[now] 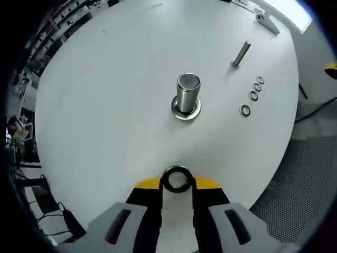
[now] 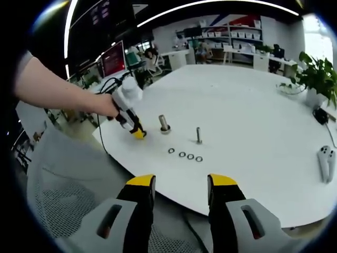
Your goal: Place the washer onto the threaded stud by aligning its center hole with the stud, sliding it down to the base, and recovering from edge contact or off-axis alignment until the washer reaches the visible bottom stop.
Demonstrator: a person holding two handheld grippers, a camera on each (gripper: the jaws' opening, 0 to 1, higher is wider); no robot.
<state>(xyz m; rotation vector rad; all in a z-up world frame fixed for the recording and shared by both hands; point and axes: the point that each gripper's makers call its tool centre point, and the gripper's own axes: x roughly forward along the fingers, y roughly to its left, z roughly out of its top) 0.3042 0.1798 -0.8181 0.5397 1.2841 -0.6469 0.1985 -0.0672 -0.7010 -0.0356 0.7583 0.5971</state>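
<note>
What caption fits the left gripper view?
Left hand-held gripper holds a washer short of the upright threaded stud on the white table.

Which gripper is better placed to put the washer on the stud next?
Left. The left gripper already holds the washer in its jaws, close to the stud. The right gripper hangs open off the table's edge, holding nothing.

White round surface (image 1: 105,105), upright threaded stud (image 1: 187,95) on a base washer, a lying bolt (image 1: 240,54), three loose washers (image 1: 253,95) in a row, white controller (image 2: 326,161) near the edge
</note>
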